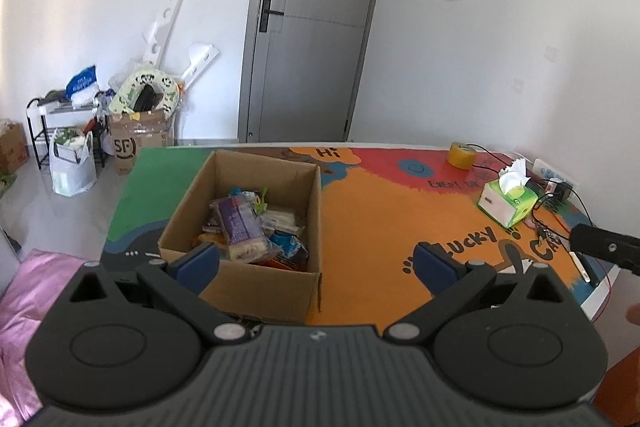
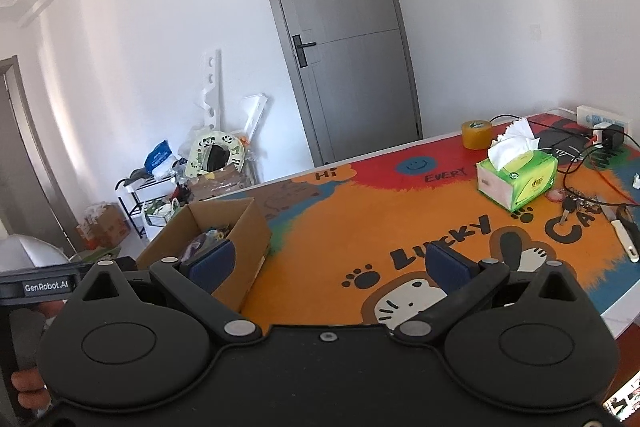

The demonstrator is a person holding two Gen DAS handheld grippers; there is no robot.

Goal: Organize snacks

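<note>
An open cardboard box (image 1: 248, 283) stands on the colourful table mat and holds several snack packets, with a purple-and-white packet (image 1: 240, 229) lying on top. My left gripper (image 1: 316, 261) hangs open just in front of the box, nothing between its blue pads. In the right wrist view the same box (image 2: 244, 227) sits at the left, its snacks partly hidden by the wall. My right gripper (image 2: 332, 259) is open and empty above the orange part of the mat (image 2: 340, 219), to the right of the box.
A green tissue box (image 2: 518, 177), a tape roll (image 2: 476, 134), keys and cables (image 2: 580, 203) and a power strip (image 2: 600, 119) occupy the table's right side. Cartons, bags and a rack (image 1: 72, 131) stand on the floor by the grey door (image 1: 316, 27). A pink cloth (image 1: 24, 307) lies at left.
</note>
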